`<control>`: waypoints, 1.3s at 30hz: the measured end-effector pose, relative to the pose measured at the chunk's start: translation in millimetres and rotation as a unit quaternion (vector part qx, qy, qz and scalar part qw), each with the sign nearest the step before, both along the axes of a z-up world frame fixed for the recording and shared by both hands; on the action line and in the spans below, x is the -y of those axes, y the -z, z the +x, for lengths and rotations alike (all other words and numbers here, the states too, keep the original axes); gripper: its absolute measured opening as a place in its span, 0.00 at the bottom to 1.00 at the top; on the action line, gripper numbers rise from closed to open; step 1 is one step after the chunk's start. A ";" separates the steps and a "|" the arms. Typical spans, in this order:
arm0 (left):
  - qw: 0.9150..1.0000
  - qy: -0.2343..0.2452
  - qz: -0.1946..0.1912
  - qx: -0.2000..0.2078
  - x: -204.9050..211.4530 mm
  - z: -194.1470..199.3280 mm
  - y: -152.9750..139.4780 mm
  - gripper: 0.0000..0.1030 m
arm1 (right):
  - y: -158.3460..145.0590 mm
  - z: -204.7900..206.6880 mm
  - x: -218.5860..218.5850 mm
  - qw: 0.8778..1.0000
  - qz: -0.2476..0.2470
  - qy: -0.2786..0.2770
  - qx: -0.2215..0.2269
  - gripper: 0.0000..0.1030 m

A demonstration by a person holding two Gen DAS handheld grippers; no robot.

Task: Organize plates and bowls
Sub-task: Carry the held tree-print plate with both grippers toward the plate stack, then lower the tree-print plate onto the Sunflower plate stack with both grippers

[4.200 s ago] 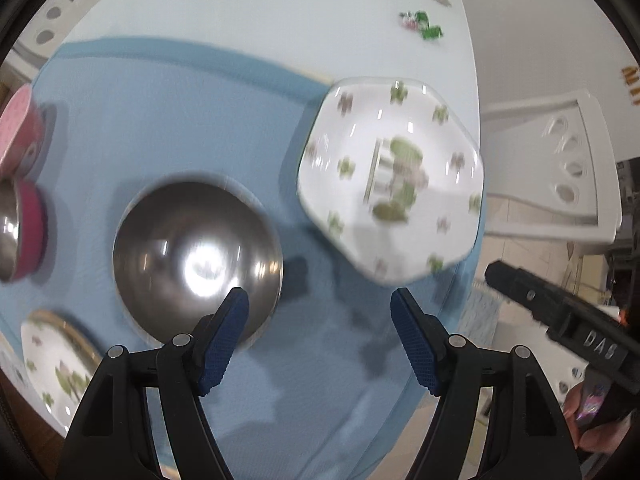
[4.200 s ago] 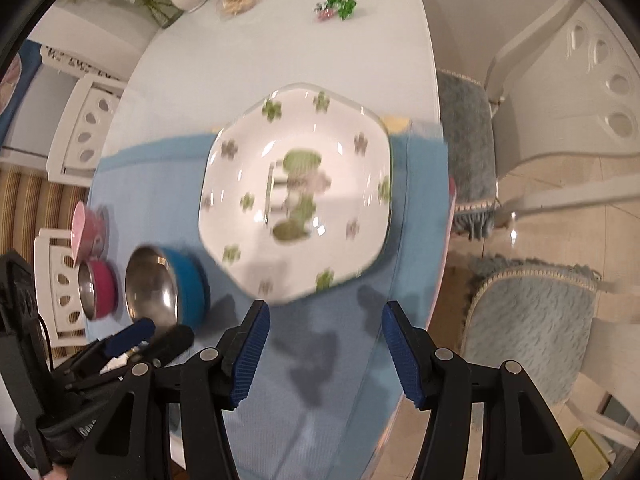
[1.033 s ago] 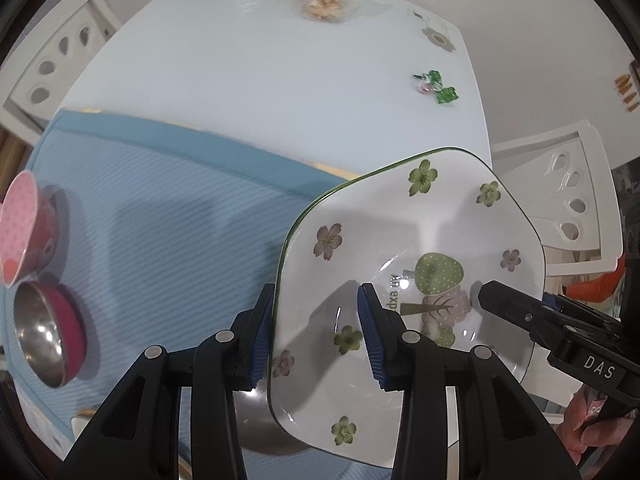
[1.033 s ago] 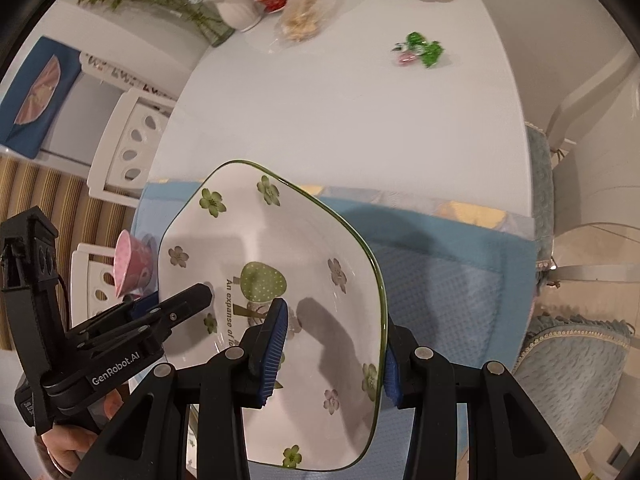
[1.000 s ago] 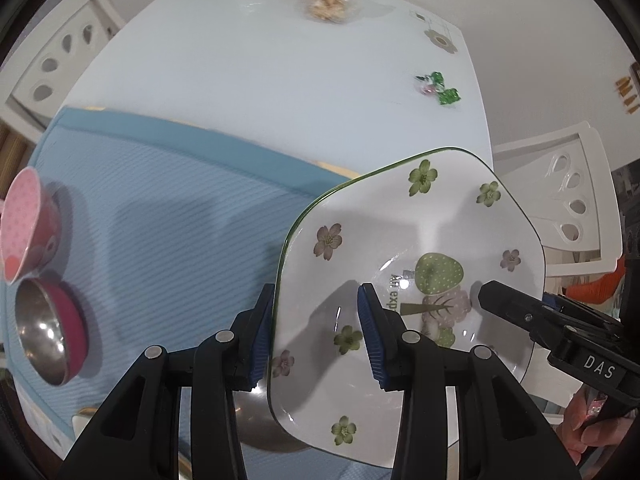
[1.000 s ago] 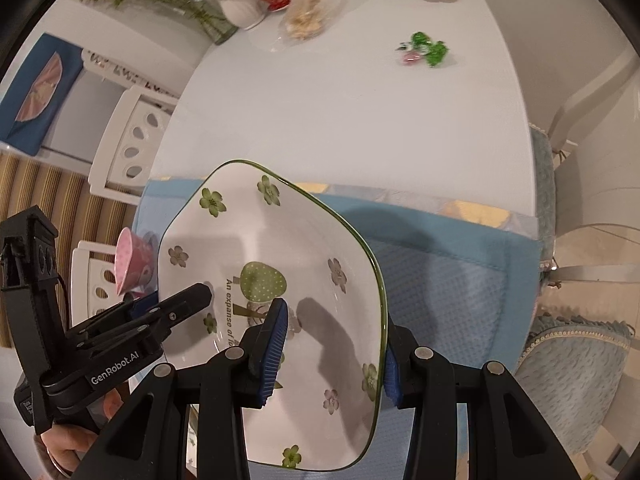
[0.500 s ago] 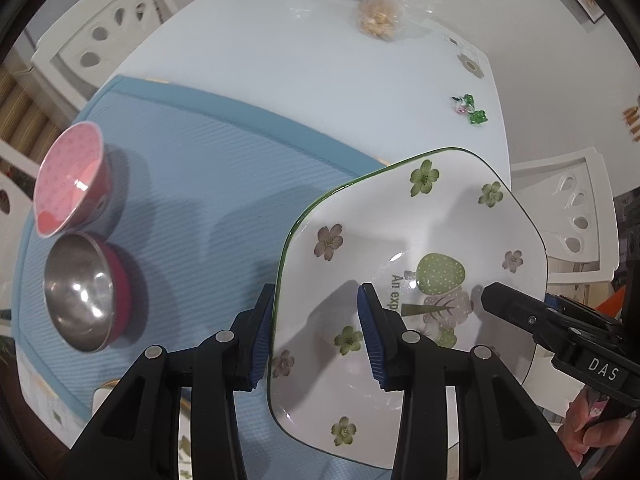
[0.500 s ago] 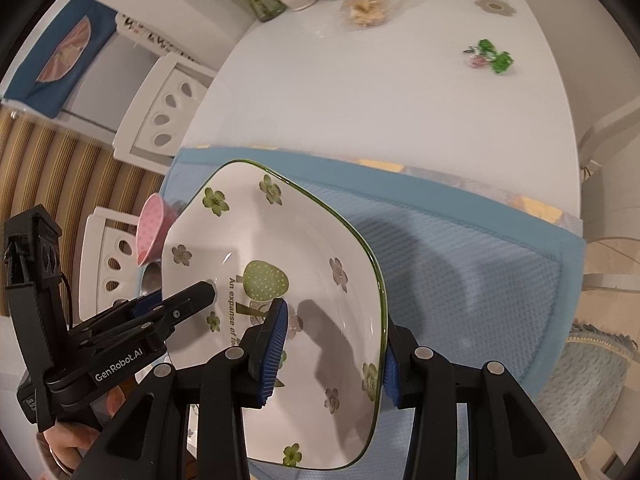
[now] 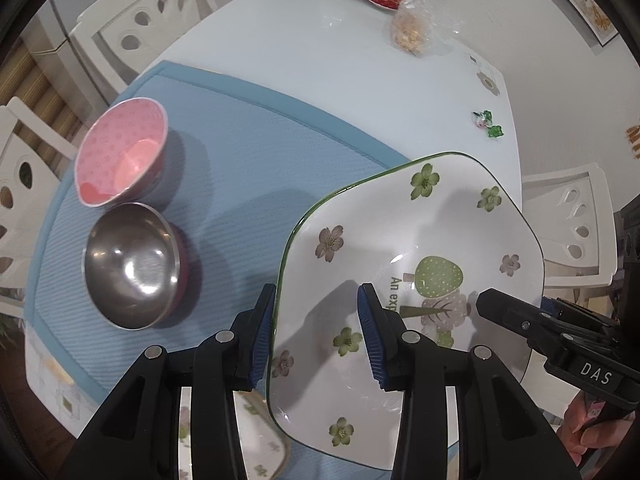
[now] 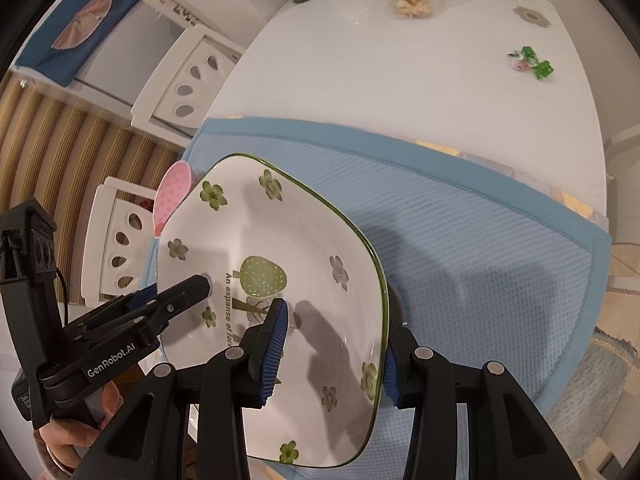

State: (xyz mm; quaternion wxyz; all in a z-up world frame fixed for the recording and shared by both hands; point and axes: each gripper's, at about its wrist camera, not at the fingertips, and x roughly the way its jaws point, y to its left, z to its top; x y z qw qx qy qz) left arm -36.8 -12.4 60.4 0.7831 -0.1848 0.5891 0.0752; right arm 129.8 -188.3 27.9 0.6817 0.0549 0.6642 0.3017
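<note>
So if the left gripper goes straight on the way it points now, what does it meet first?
Probably the blue placemat: the left gripper, clamped on the floral plate, points steeply down at bare mat right of the steel bowl. Depth is uncertain.

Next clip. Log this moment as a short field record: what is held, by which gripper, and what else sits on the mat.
held item: floral plate, white with a green rim, lifted and tilted above the mat
left gripper: shut on the plate's left rim
right gripper: shut on the plate's right rim
blue mat: on the white table
pink bowl: on the mat, upright
steel bowl: beside the pink bowl, nearer the camera
second floral plate: partly visible under the left gripper
</note>
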 end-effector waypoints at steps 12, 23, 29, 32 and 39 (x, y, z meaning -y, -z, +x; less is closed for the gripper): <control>1.000 -0.014 -0.003 0.000 -45.5 -36.6 -1.0 0.36 | -1.1 -32.7 -40.5 1.000 0.006 -0.014 -0.009 0.40; 0.999 -0.031 -0.008 0.000 -87.2 -70.0 0.3 0.36 | -2.0 -62.5 -81.8 0.999 0.008 -0.037 -0.021 0.40; 0.999 -0.034 -0.014 -0.002 -104.0 -85.2 5.6 0.36 | 2.6 -80.1 -99.8 0.998 0.005 -0.046 -0.030 0.40; 0.999 -0.032 -0.016 -0.006 -110.5 -93.5 10.2 0.36 | 6.4 -88.1 -108.3 0.998 -0.001 -0.051 -0.034 0.40; 0.999 -0.032 -0.026 -0.018 -124.0 -114.4 24.8 0.36 | 15.6 -102.8 -120.4 0.997 -0.010 -0.062 -0.048 0.40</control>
